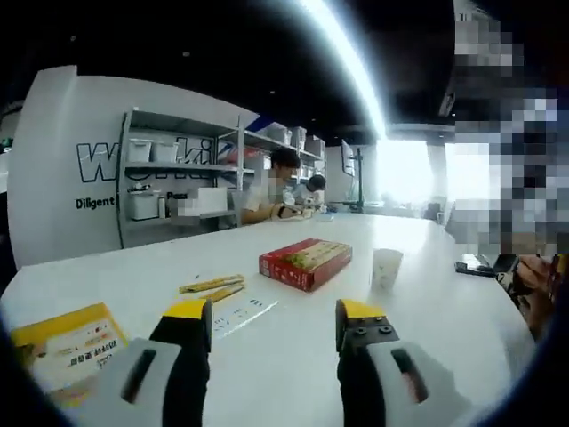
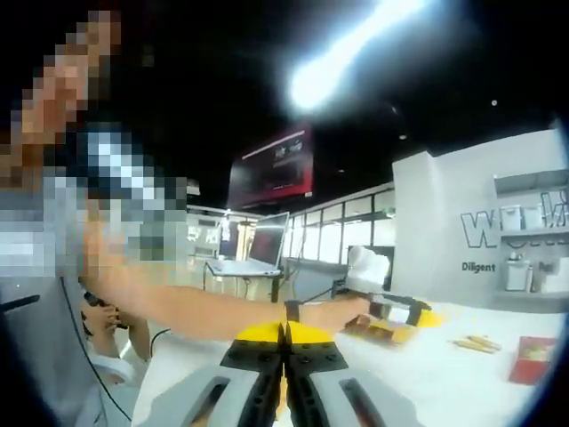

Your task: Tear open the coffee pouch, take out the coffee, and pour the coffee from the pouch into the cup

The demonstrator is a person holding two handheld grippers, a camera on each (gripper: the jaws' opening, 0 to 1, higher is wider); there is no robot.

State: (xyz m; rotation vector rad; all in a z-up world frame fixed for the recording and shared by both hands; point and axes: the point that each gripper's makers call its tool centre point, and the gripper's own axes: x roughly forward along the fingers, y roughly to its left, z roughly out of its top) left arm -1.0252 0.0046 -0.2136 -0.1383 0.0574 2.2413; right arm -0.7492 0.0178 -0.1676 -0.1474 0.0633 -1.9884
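Observation:
In the left gripper view a white paper cup [image 1: 386, 267] stands on the white table [image 1: 444, 338], right of a red carton [image 1: 305, 262]. Two thin tan coffee sticks [image 1: 212, 286] lie left of the carton, with a pale flat wrapper [image 1: 242, 317] just in front of them. My left gripper [image 1: 274, 320] is open above the table, nothing between its jaws. In the right gripper view my right gripper [image 2: 284, 336] is shut, jaws pressed together, with nothing visible in them. A person's arm [image 2: 222, 313] reaches across, holding the left gripper [image 2: 413, 313] over a yellow packet [image 2: 391, 333].
A yellow printed packet [image 1: 67, 347] lies at the table's near left. A dark phone [image 1: 476, 269] rests at the right edge beside a seated person. Metal shelves [image 1: 178, 178] and people at a bench stand behind. The coffee sticks [image 2: 477, 342] and red carton [image 2: 531, 358] lie at the right.

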